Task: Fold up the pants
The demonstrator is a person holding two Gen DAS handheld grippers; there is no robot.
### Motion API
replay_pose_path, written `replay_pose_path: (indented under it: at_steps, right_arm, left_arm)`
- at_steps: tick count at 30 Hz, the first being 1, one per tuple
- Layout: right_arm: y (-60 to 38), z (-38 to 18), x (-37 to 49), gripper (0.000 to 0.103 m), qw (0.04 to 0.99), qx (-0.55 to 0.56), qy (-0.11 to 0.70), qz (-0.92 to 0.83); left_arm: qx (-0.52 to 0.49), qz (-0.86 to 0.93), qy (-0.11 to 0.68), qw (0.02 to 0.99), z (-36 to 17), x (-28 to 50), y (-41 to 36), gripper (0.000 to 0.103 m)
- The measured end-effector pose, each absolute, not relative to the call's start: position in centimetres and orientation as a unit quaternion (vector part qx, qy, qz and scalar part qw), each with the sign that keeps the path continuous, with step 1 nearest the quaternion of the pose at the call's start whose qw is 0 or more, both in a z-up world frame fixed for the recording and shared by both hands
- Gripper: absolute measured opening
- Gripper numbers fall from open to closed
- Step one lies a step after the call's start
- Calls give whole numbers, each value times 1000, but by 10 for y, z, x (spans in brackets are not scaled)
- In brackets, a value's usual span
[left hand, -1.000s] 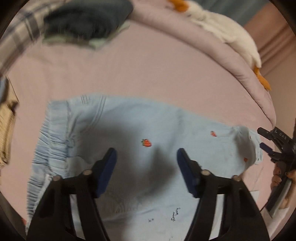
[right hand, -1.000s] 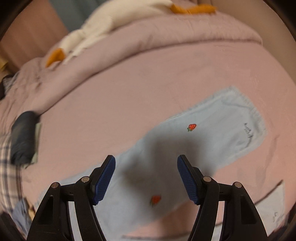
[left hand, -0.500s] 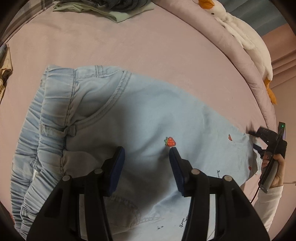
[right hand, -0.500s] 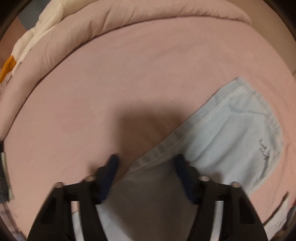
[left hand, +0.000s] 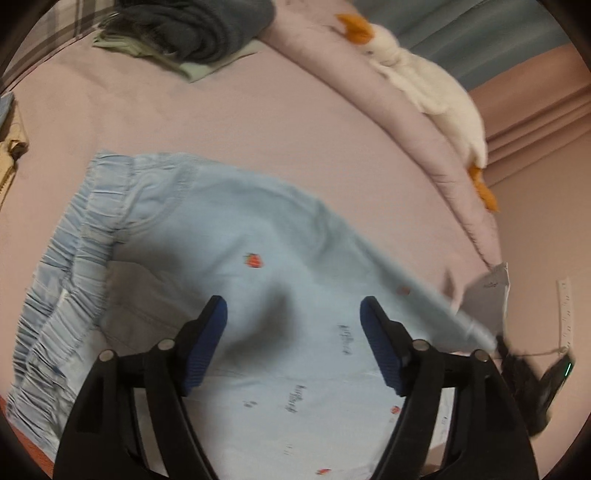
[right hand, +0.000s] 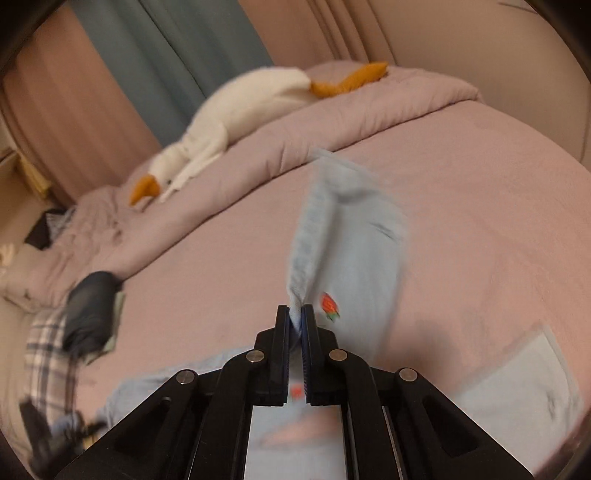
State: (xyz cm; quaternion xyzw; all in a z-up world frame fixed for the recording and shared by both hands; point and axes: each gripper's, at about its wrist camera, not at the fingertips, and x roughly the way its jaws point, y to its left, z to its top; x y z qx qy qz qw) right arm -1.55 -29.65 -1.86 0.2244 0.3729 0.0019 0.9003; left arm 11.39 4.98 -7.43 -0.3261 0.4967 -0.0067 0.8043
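Light blue pants (left hand: 229,236) with small strawberry prints lie on the pink bed, elastic waistband at the left in the left wrist view. My left gripper (left hand: 293,321) hovers open above the upper leg area, nothing between its fingers. My right gripper (right hand: 295,325) is shut on the edge of a pant leg (right hand: 347,236), which hangs lifted and blurred above the bed. In the left wrist view that raised leg end (left hand: 487,295) shows at the right, with the right gripper (left hand: 517,365) blurred below it.
A white plush goose (right hand: 236,122) lies on the rolled pink duvet (left hand: 399,110) at the bed's far side. Dark folded clothes (left hand: 199,29) sit on a pale green piece at the back left, next to plaid fabric (right hand: 48,350). Curtains hang behind the bed.
My right gripper has shut on the pant leg's edge and lifted it off the bed. My left gripper has opened wider and pulled back a little above the pants.
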Motion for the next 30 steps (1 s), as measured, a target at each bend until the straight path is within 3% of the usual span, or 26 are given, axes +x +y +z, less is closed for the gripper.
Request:
replay_pose_path:
  at_steps: [5, 13, 16, 18, 19, 26, 30]
  right_arm:
    - [-314, -57, -82, 6, 879, 245, 409, -10]
    - [-313, -89, -70, 6, 858, 232, 458, -24]
    - [-312, -90, -66, 6, 859, 224, 459, -25]
    - [-318, -92, -65, 6, 854, 227, 467, -21]
    - [-320, -95, -66, 6, 852, 229, 470, -21]
    - [-323, -75, -66, 6, 863, 226, 451, -18]
    - [-326, -53, -71, 6, 878, 223, 423, -8]
  left_arm:
    - [-320, -17, 524, 789, -84, 119, 31, 76]
    - [-301, 14, 561, 771, -113, 149, 22, 74]
    - [-320, 16, 565, 761, -125, 151, 28, 50]
    - [-333, -3, 566, 754, -129, 147, 31, 14]
    - [-336, -11, 566, 753, -129, 144, 31, 10]
    - [-332, -77, 506, 792, -69, 72, 35, 2]
    - [-297, -110, 468, 825, -40, 30, 31, 3]
